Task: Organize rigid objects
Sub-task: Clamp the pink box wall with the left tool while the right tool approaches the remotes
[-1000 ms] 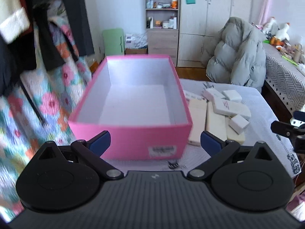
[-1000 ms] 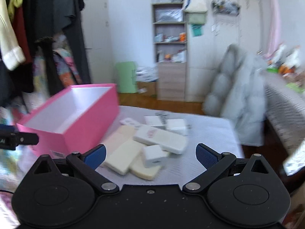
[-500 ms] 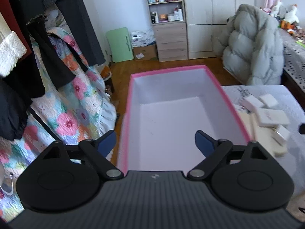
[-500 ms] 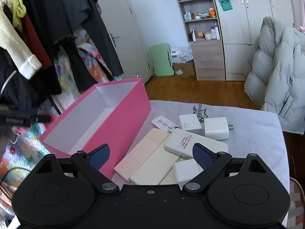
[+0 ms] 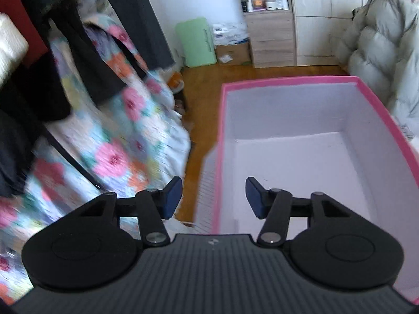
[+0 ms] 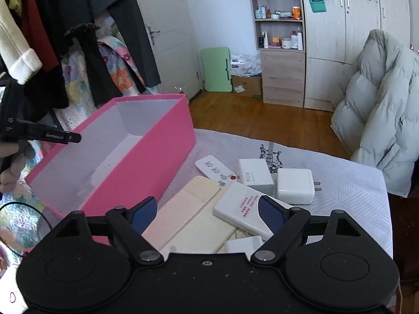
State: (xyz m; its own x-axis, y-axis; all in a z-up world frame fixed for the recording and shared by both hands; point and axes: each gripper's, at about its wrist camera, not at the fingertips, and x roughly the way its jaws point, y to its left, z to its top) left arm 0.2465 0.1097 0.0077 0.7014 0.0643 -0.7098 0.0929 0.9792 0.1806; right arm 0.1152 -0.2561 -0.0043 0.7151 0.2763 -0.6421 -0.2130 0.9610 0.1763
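The left gripper (image 5: 213, 196), jaws just narrowing and still released, straddles the pink box's (image 5: 218, 136) left wall, probably to steady it. Lower centre, the right gripper (image 6: 207, 213) hovers released over the cream slabs (image 6: 188, 209) and chargers (image 6: 294, 185) on the table (image 6: 340, 183); next, grasp one.

Both hand-held grippers (image 5: 213, 196) (image 6: 207, 213) apparently unclamped, empty

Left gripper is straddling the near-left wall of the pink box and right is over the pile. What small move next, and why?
Probably finish closing the left gripper on the pink box wall to steady it. Its jaws have just been closing, one finger outside, one inside, not yet pressing. The box is empty, and the right gripper hangs open over the cream slabs, ready to load.
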